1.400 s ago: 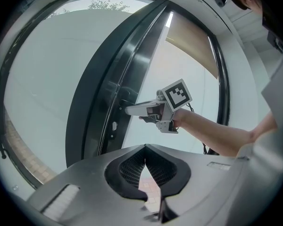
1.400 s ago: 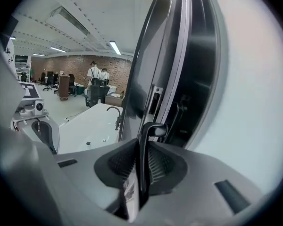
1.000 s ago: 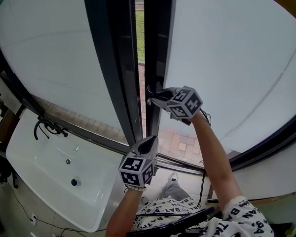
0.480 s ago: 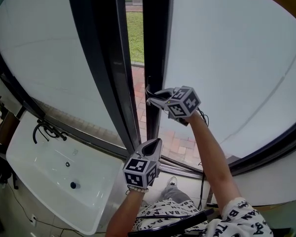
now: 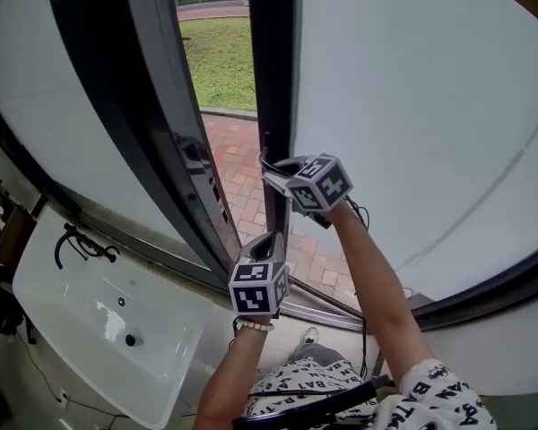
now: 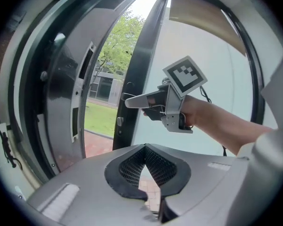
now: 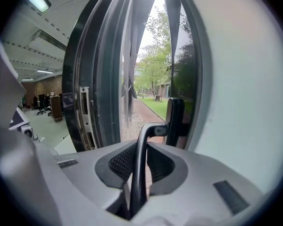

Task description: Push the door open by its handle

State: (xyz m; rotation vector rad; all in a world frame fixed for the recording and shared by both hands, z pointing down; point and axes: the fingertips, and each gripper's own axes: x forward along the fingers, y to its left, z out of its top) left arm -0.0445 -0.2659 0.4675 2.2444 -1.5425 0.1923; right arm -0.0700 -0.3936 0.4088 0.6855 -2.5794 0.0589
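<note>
A door of frosted glass (image 5: 412, 106) with a dark frame (image 5: 271, 70) stands partly open to the outside. My right gripper (image 5: 273, 176) is shut on its dark lever handle (image 5: 267, 161). In the right gripper view the handle (image 7: 140, 154) runs up between the jaws to its backplate (image 7: 173, 119). My left gripper (image 5: 267, 240) hangs lower, near the foot of the door frame, shut with nothing in it. In the left gripper view its jaws (image 6: 145, 149) meet at the tips, and the right gripper (image 6: 132, 101) shows above them at the door's edge.
The other dark door frame (image 5: 152, 124) with its latch plate (image 6: 80, 93) stands to the left of the gap. Brick paving (image 5: 238, 168) and grass (image 5: 220, 56) lie outside. A white sink (image 5: 63, 330) with a black tap (image 5: 81, 240) sits at lower left.
The gap between the door and the left frame has widened, showing more paving and grass. My right gripper stays on the handle and has moved forward with it; the left gripper has risen slightly.
</note>
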